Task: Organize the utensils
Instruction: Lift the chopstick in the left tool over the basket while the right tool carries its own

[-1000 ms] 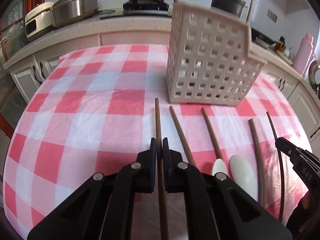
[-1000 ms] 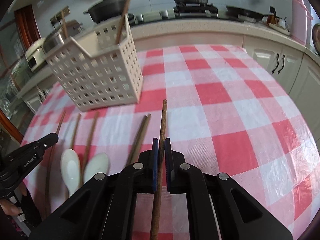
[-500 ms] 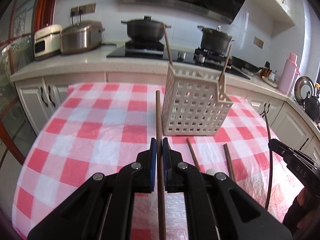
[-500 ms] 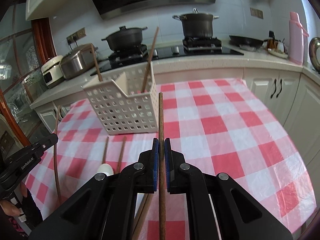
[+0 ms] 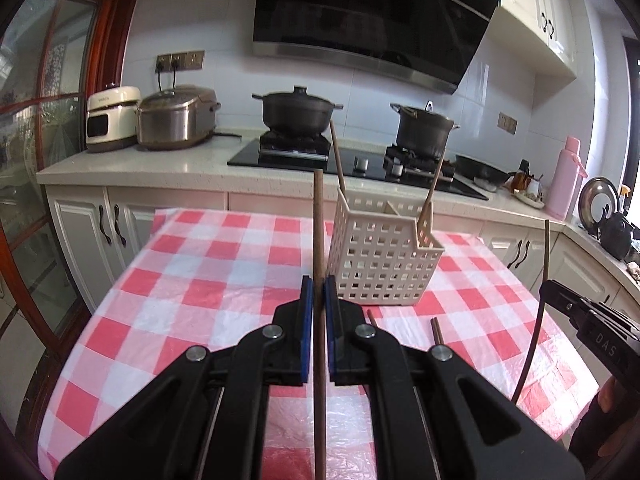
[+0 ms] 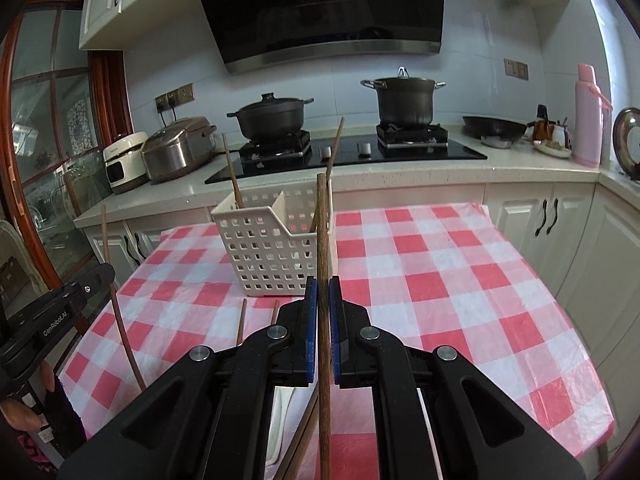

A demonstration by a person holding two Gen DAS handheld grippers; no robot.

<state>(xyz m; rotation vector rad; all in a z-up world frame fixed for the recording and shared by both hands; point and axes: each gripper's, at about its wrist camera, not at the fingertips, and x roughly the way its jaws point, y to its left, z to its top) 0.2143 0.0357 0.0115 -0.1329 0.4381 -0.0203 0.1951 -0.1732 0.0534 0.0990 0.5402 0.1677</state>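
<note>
left gripper point(image 5: 316, 292) clamps chopstick point(image 5: 318, 224) | right gripper point(image 6: 323, 292) likewise | both raised off tablecloth point(image 5: 192, 280)

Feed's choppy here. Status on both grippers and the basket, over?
Left hand-held gripper shut on chopstick. Right hand-held gripper shut on another chopstick. Basket ahead, nothing between.

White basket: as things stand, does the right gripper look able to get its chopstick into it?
Probably yes. The right gripper is shut on a wooden chopstick, and the white basket stands ahead with its top open. Only two sticks stand inside, and nothing shows in between.
</note>
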